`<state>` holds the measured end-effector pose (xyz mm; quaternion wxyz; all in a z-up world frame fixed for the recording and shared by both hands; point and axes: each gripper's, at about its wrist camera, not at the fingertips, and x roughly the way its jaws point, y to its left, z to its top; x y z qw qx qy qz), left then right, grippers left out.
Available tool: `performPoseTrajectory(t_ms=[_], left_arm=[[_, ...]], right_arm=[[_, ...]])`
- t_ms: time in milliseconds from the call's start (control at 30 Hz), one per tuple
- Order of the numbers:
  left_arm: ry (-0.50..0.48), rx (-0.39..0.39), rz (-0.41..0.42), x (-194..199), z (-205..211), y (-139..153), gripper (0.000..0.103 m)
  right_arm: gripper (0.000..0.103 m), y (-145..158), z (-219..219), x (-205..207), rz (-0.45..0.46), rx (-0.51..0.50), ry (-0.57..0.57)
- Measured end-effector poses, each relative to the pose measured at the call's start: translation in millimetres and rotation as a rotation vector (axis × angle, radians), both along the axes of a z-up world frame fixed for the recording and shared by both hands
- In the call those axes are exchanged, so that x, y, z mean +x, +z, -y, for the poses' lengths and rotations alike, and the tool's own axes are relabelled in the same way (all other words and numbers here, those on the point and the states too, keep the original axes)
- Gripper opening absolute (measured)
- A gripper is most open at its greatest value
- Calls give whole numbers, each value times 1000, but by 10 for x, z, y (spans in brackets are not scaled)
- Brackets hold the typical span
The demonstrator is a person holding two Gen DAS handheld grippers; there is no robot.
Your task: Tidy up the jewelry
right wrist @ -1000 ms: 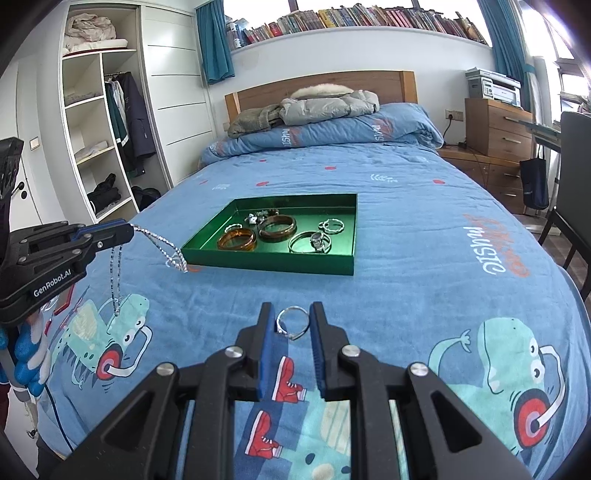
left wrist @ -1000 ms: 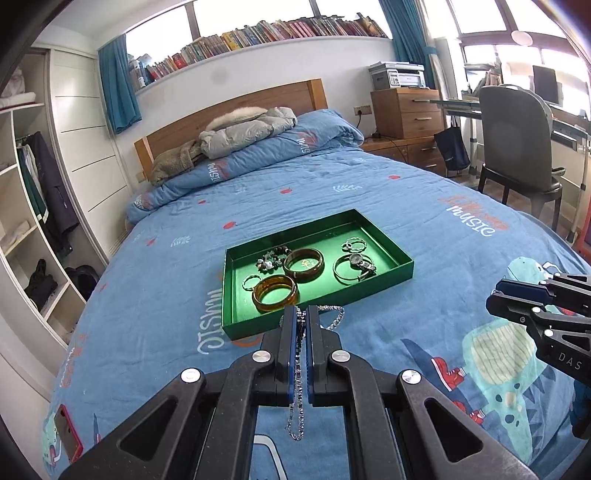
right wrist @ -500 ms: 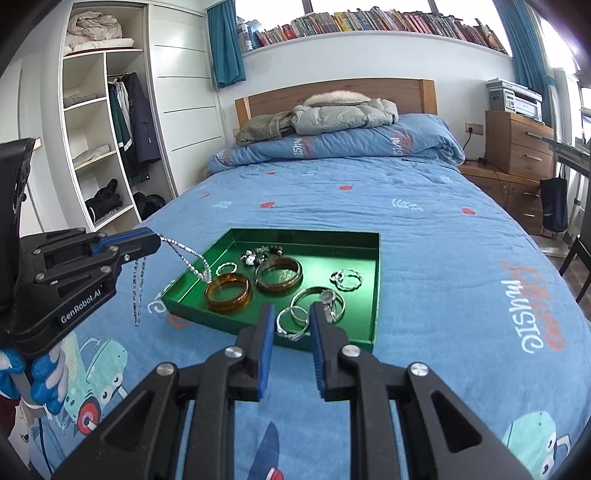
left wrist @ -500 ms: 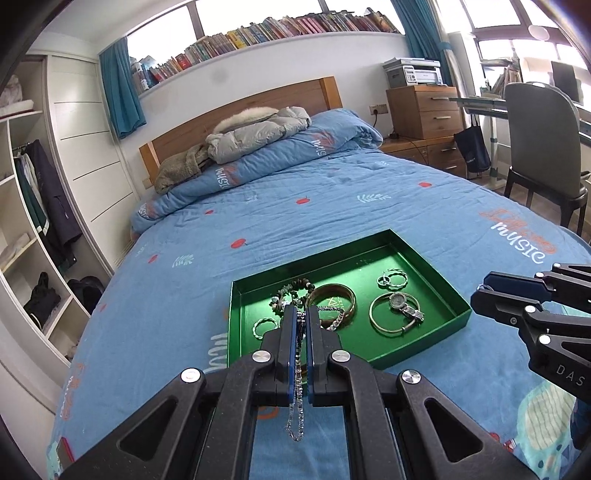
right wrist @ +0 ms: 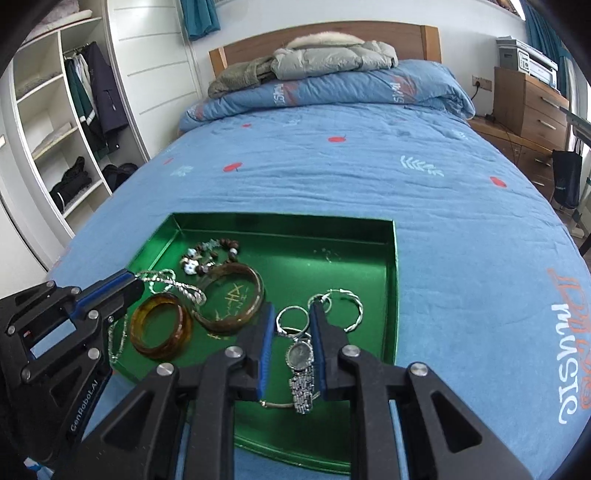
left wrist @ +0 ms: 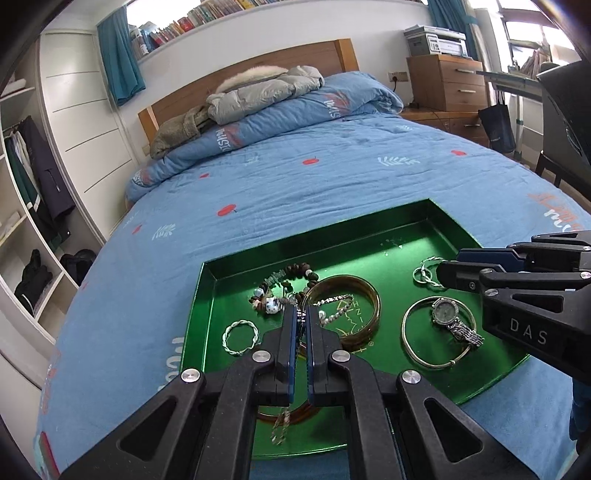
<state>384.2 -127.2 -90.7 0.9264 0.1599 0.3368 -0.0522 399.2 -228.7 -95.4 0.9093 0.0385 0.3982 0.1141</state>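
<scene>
Grippers both swing in from the near bedspread to hover over the green tray (left wrist: 207,295), left gripper (left wrist: 301,325) pinching the chain (right wrist: 173,284), right gripper (right wrist: 291,325) clamping the ring (right wrist: 291,319) — drop-off looks imminent.

Two bangles (right wrist: 231,302), one watch (right wrist: 300,356), one tray (right wrist: 391,280)

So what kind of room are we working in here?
A bedroom, most likely in a home: a bed with a wooden headboard, an open wardrobe holding hung clothes, and a bookshelf above the bed.
</scene>
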Motion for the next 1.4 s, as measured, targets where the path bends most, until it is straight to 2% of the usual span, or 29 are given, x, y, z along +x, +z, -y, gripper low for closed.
performPoseTrajectory(t_ms=[200,433,467,533,567,600,667,767,1000,1233,1400], left_arm=[[23,4,-64,139,19,-249,4],[42,-11,-98,191,-24,-334,6],[41,-14,-101,189,-32,-334,9],[42,-17,-101,187,-44,-327,25],[40,-25,-98,170,-60,-311,37],[40,-32,-92,147,-67,-292,43],[38,-43,-82,105,-84,-237,45],[35,-53,-62,48,-99,-127,56],[49,-79,13,-268,-192,251,56],[72,-131,74,-733,-383,598,56],[106,-154,126,-1109,-523,798,72]], right_arm=[[18,-216,-19,210,-89,-49,-23],[19,-341,-48,304,-151,-100,-40],[19,-341,-41,287,-147,-98,-41],[19,-335,-24,266,-152,-92,-45],[20,-332,-19,256,-153,-92,-45],[20,-323,-13,239,-152,-93,-45],[24,-287,3,192,-143,-88,-50],[28,-193,15,69,-115,-74,-48],[32,156,21,-318,-29,-75,-54],[34,463,4,-886,57,-58,-60],[38,606,-48,-1315,104,-70,-60]])
